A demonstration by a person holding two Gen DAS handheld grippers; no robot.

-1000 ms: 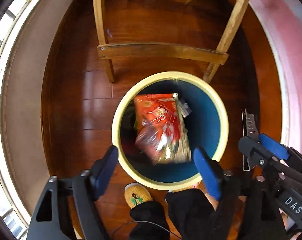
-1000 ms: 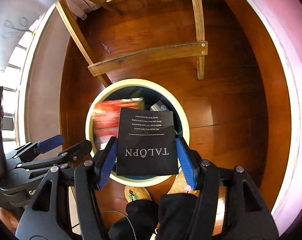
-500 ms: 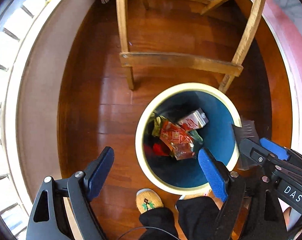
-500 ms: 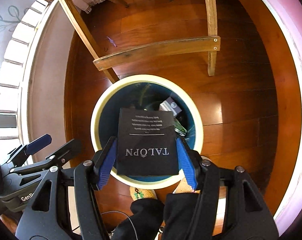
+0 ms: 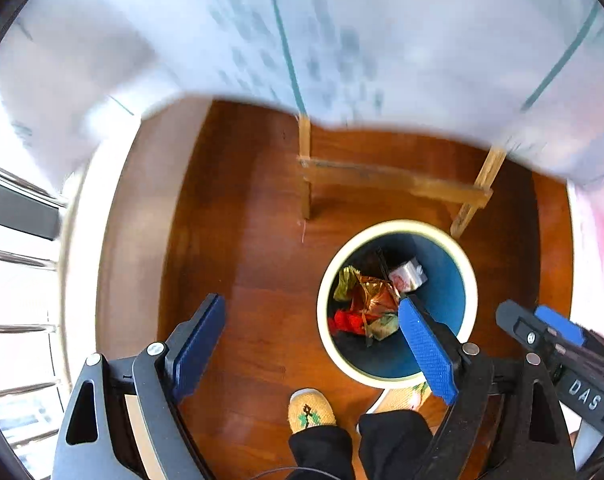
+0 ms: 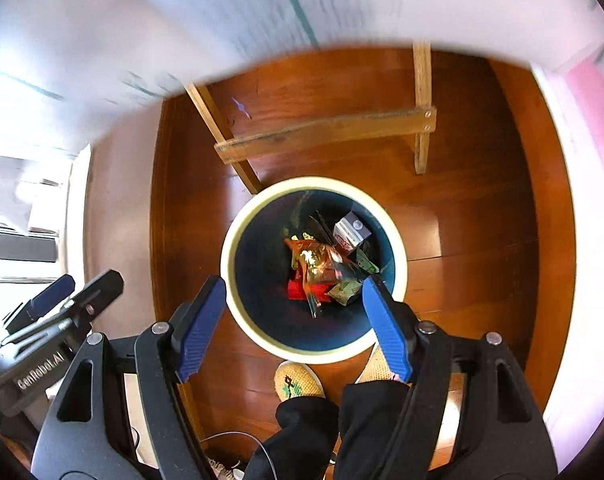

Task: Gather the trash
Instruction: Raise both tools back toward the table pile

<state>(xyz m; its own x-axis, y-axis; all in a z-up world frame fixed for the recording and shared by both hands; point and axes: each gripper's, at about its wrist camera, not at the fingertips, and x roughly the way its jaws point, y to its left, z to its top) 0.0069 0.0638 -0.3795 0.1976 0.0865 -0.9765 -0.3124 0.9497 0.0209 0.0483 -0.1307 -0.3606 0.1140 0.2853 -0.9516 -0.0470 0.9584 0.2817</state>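
A round trash bin [image 6: 238,240] with a cream rim and a deep blue inside stands upright on the wooden floor [image 6: 461,208], just in front of a wooden frame's crossbar. At its bottom lies a loose heap of trash: a crinkled orange-red foil snack wrapper [image 6: 315,260] on top, a red packet [image 6: 298,291] under it, a small white and grey carton [image 6: 351,231] tilted against the far wall, a thin black card on edge beside it, and greenish wrappers [image 5: 343,282] at the edges.
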